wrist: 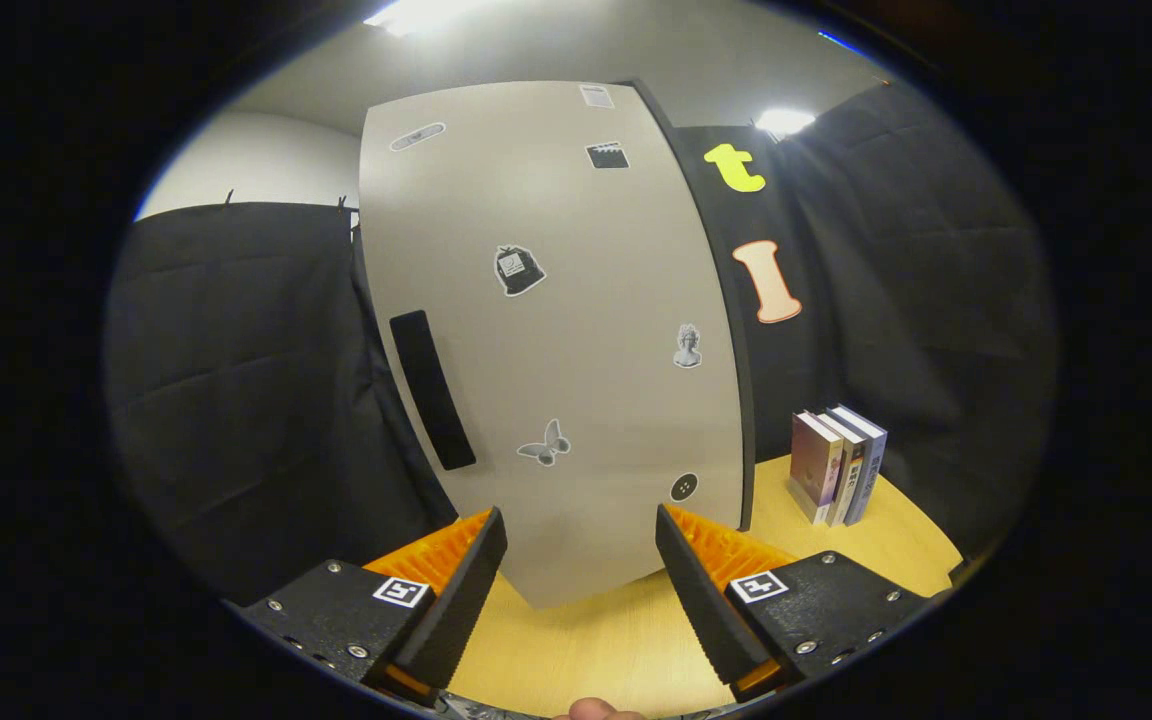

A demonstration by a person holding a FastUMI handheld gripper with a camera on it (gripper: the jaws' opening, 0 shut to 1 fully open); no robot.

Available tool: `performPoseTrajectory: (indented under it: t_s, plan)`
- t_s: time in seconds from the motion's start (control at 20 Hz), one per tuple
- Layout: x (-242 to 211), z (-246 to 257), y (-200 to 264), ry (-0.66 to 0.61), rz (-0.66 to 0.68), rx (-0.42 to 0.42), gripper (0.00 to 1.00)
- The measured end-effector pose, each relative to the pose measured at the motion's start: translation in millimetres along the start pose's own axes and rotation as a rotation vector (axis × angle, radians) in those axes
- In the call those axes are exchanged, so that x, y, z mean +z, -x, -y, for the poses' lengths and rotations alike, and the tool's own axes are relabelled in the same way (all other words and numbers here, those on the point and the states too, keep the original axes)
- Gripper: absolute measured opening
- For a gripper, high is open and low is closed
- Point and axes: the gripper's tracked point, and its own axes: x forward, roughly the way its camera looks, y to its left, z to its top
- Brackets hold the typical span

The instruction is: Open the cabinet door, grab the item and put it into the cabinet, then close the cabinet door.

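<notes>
The cabinet door [556, 330] looks shut, so nothing seems done. The tool [581, 545] hovers just before it, fingers apart and empty. The books [836, 465], probably the item, stand on the surface [586, 650] right of the cabinet.

The camera rides on the gripper [581, 545] and looks forward along its two spread fingers, low over the wooden table [626, 640]. It faces the closed cabinet door [556, 330] squarely from close by, with the books [836, 465] off beyond the right finger.
</notes>
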Motion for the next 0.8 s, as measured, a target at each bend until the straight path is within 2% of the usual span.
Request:
performPoseTrajectory:
  t_s: [0.6,0.8]
  plan:
    - [13,-25,-18,0.114,0.002,0.064,0.93]
    - [22,-30,-17,0.216,0.014,0.08,0.94]
